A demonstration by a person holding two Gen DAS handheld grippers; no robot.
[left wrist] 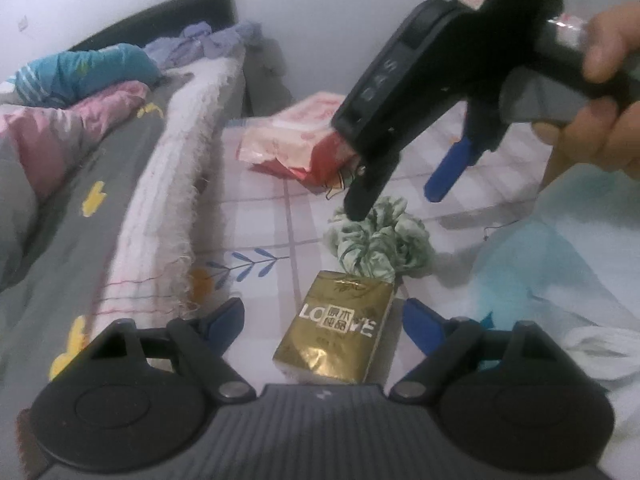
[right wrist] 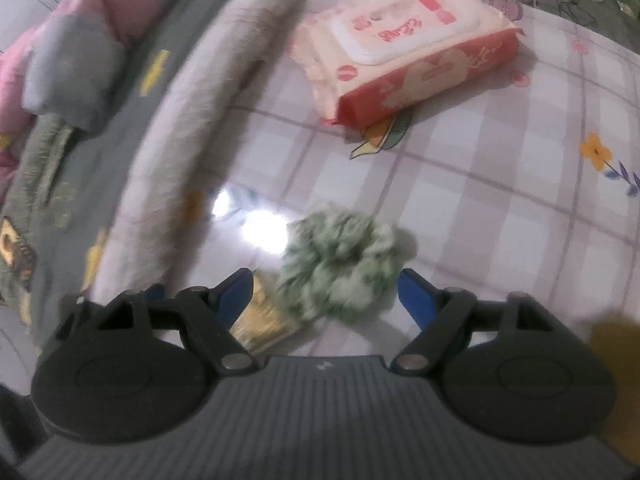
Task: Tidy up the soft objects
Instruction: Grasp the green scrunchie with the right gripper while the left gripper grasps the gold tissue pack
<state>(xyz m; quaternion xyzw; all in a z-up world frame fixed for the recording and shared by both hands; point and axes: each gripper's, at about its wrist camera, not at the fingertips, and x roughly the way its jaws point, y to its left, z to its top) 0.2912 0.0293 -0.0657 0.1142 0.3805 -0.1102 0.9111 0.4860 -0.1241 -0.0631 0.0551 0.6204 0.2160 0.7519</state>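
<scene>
The left tongs (left wrist: 320,314) stand wide apart with nothing clamped between them; their blue-tipped fingers hang either side of a small gold foil pack of tissues (left wrist: 336,332), which lies flat on the bed's checked, flower-printed sheet (left wrist: 264,208) and touches neither finger.

The right tongs (right wrist: 325,292) are likewise wide apart and empty. In the right wrist view a crumpled green-and-white fabric scrunchie (right wrist: 340,264) lies in the gap between their fingers, blurred, and no pad presses on it. From the left wrist view the right tongs (left wrist: 394,196) come down from the upper right, held by a person's hand (left wrist: 600,92), with one black finger tip just above the scrunchie (left wrist: 380,244); whether it touches cannot be told.

The scrunchie lies just beyond the gold pack, its edge meeting the pack's far end. In the right wrist view the gold pack (right wrist: 260,324) shows only partly beside the left finger of the right tongs. Farther off on the sheet lies a soft red-and-cream pack of wet wipes (right wrist: 408,52), well apart from both tongs.

Counted: one gold tissue pack, one scrunchie, one wet-wipe pack. A grey quilt with yellow shapes (left wrist: 88,208) and a frayed white edge is bunched along the left.
</scene>
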